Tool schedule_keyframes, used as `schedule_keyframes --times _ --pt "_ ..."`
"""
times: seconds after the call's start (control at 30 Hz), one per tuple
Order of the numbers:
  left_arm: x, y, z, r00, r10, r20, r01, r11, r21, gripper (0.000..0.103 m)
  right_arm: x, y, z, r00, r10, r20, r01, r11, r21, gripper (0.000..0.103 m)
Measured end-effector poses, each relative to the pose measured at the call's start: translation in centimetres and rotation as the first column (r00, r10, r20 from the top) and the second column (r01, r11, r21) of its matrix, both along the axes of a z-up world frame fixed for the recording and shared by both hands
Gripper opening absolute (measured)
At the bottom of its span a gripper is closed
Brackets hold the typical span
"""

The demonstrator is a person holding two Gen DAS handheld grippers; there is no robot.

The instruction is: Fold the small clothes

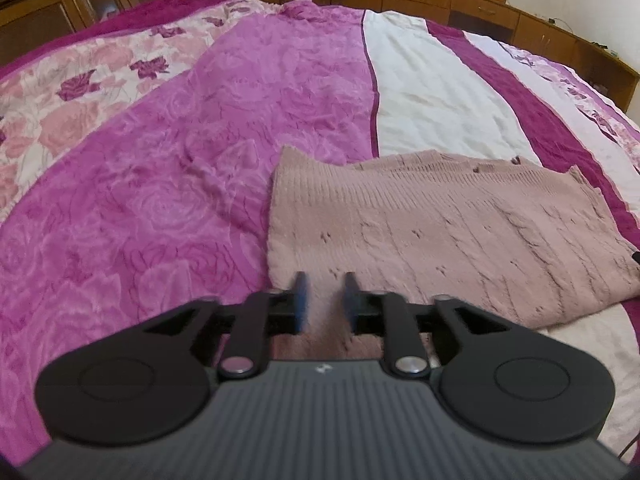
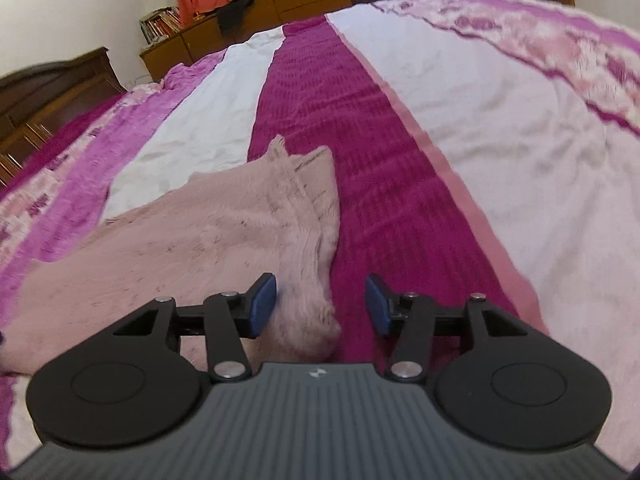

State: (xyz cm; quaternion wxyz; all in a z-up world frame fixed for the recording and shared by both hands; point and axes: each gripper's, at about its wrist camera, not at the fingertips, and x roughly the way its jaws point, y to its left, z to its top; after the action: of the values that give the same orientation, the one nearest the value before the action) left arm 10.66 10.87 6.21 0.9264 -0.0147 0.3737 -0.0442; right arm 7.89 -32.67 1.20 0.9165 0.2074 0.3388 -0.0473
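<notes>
The pink knit sweater (image 1: pixel 440 232) lies folded on the bed (image 1: pixel 160 200). My left tool (image 1: pixel 325 298) and right tool (image 2: pixel 321 304) stand released over its near corners. Risk: a withdrawing pad (image 2: pixel 262 306) snags loose knit and drags the fold open.

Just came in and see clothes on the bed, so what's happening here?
A person with a gripper in each hand is folding a pink knitted sweater on the bedspread. The left gripper and right gripper sit at its near edge, jaws apart with knit between them but not pinched. The sweater lies doubled over and fairly flat.
</notes>
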Motion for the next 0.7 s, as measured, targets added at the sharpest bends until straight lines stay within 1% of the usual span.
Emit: schedule_keyframes --times 0.03,0.1,0.2,0.33,0.5,0.7 --pt "-0.2 -0.1 0.1 1.0 0.003 0.002 -0.003 1.0 -0.003 0.05 -0.3 -0.1 -0.1 1.0 0.002 -0.001 -0.002 1.0 0.025 0.058" --pt "-0.8 -0.5 0.2 1.0 0.015 0.016 -0.016 1.0 0.014 0.057 -0.6 -0.3 -0.2 1.0 0.005 -0.002 -0.005 0.997 0.075 0.058" --pt "-1.5 -1.0 0.3 1.0 0.018 0.022 -0.019 0.998 0.055 0.057 -0.8 -0.4 -0.6 1.0 0.014 -0.006 -0.013 0.991 0.133 0.059" --pt "-1.9 -0.8 0.3 1.0 0.025 0.006 -0.025 0.999 0.048 0.057 -0.4 -0.5 -1.3 1.0 0.029 0.0 -0.028 0.978 0.208 0.063" --pt "-2.2 -0.3 0.0 0.999 0.049 -0.013 -0.049 0.998 0.041 0.057 1.0 -0.9 -1.6 0.999 0.042 -0.009 -0.038 0.962 0.272 0.065" --pt "-2.5 -0.1 -0.1 0.996 0.087 -0.029 -0.086 0.996 0.03 0.057 3.3 -2.3 -2.5 0.999 0.037 -0.01 -0.03 0.928 0.372 0.065"
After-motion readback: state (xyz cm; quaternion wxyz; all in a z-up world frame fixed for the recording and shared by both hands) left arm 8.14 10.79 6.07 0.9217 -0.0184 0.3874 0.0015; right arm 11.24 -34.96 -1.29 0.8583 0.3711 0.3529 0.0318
